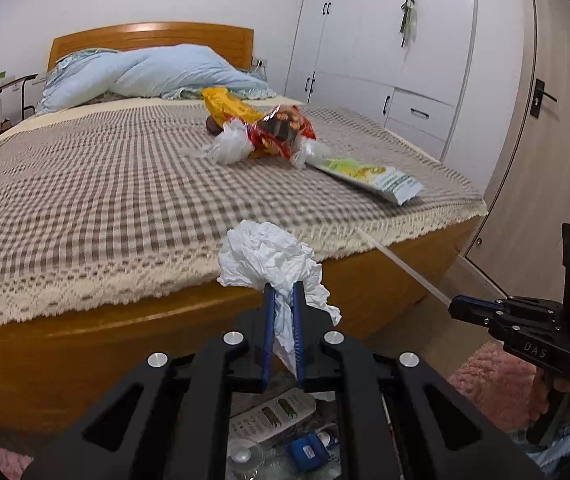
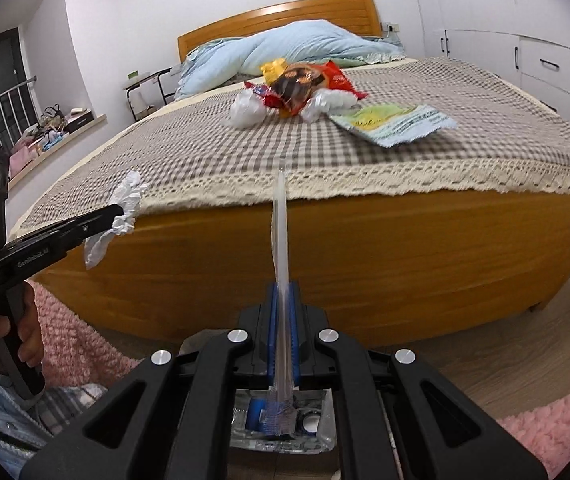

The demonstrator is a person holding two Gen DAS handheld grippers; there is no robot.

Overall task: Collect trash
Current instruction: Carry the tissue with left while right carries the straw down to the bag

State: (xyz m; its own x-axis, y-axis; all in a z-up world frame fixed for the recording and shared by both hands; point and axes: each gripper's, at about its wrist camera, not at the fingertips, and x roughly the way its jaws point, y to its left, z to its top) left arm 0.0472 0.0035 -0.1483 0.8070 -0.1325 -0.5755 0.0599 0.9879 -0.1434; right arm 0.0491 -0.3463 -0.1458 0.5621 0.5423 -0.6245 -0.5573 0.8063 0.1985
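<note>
Both views low and close off the foot of the bed (image 1: 85, 344), facing up its length toward the headboard (image 2: 277, 20). Left wrist view set further left, angled rightward to the wardrobe (image 1: 365, 40); right wrist view angled leftward. Shared: bedspread, wrappers (image 2: 305, 84).

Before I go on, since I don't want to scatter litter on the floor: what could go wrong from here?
1. The left gripper pinches only a lower fold of the crumpled tissue; most of it bulges free above and could tear or slip out.
2. The right gripper holds the long clear straw wrapper near one end, so the free end could snag the bed cover's lace edge.
</note>
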